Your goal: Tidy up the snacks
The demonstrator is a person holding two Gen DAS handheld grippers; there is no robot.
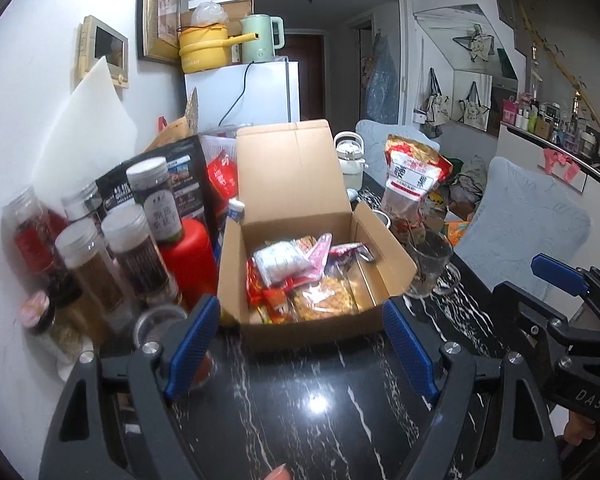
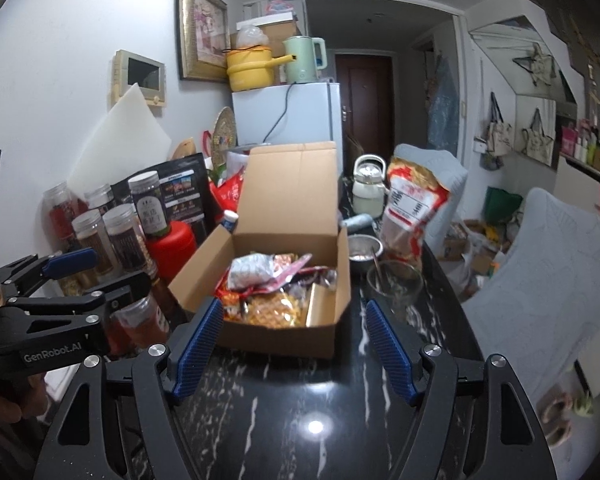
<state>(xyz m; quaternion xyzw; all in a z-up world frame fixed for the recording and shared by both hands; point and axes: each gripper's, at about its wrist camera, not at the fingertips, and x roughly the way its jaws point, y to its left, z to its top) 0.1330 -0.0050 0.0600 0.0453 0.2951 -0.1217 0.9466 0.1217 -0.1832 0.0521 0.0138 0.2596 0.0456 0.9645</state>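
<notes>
An open cardboard box (image 1: pixel 292 184) stands on the black marble table (image 1: pixel 300 408) with its lid flap up. Several snack packets (image 1: pixel 300 276) lie inside it, among them a silver pouch and yellow crisps. My left gripper (image 1: pixel 300 312) is open just in front of the box with nothing between its blue pads. My right gripper (image 2: pixel 294 312) is also open and empty, facing the same box (image 2: pixel 288 192) and its snack packets (image 2: pixel 272 288). A tall red-and-white snack bag (image 1: pixel 412 176) (image 2: pixel 412 204) stands to the right of the box.
Several lidded jars (image 1: pixel 132 248) and a red canister (image 1: pixel 188 256) crowd the table to the left of the box. A glass (image 2: pixel 396 284), a metal bowl (image 2: pixel 364 248) and a white kettle (image 2: pixel 368 184) stand to its right. Grey cushioned chairs (image 2: pixel 540 280) lie beyond the table's right edge.
</notes>
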